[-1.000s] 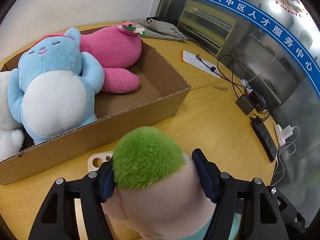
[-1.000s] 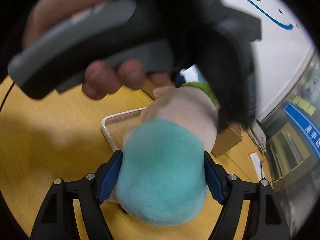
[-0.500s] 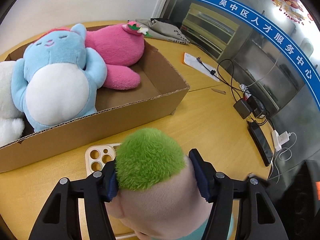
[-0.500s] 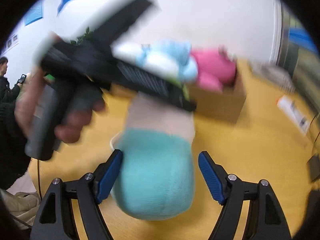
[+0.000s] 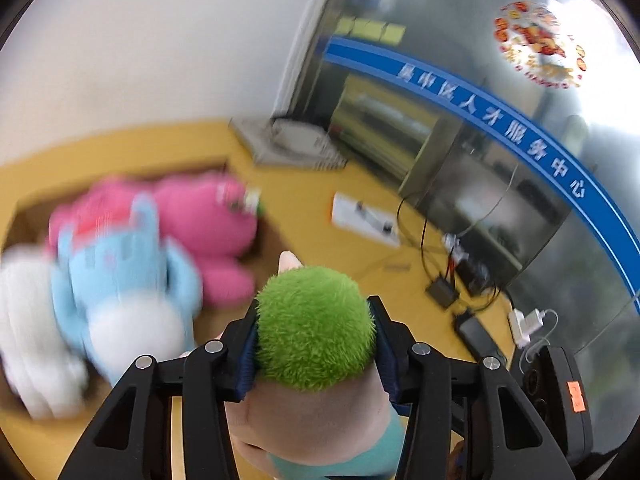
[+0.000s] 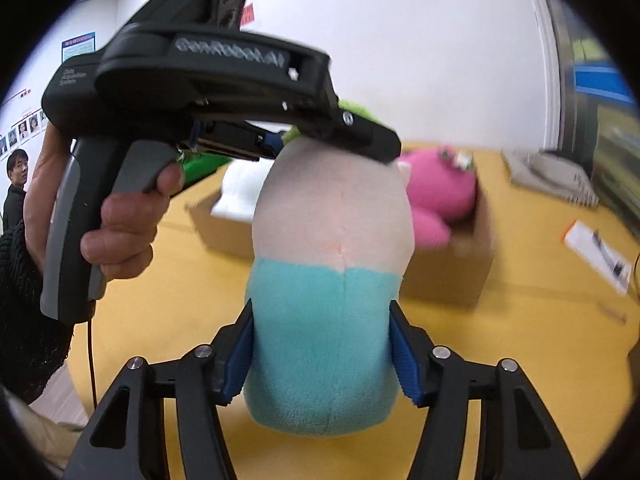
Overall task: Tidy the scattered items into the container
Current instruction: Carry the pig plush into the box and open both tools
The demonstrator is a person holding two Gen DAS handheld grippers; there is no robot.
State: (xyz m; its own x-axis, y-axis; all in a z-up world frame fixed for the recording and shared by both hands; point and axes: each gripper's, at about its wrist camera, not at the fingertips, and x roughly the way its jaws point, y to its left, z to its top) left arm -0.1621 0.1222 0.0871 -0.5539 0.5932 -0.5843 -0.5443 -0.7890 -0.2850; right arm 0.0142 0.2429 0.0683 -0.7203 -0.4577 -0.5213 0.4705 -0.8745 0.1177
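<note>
Left wrist view, left to right: white plush [image 5: 28, 344], blue plush with white belly [image 5: 124, 292] and pink plush [image 5: 208, 224] lie together in the cardboard box [image 5: 24, 208], all motion-blurred. Just right of them, the left gripper [image 5: 314, 332] is closed on the green-haired plush doll [image 5: 316, 328], blue pads pressed into both sides of the green fuzzy head. Doll is up off the yellow table [image 5: 312, 200], at the box's near right end; exact height over the rim can't be told. Further right on the table: white paper [image 5: 360, 220], black cables and adapter [image 5: 440, 292], white charger [image 5: 528, 320].

Right wrist view, left to right: bystander [image 6: 16, 184] at far left edge; person's hand [image 6: 120, 224] on the left gripper's grey handle [image 6: 72, 232]. Centre: right gripper [image 6: 320, 352] closed on the same doll's teal lower body [image 6: 320, 332], pads touching both sides. So doll is held at both ends, head end pointing away toward the box [image 6: 444, 276]. Pink plush [image 6: 436, 192] in the box behind it; white plush [image 6: 240, 188] to its left. Grey cloth [image 6: 552, 176] and paper [image 6: 600, 252] at right on the table [image 6: 160, 312].
</note>
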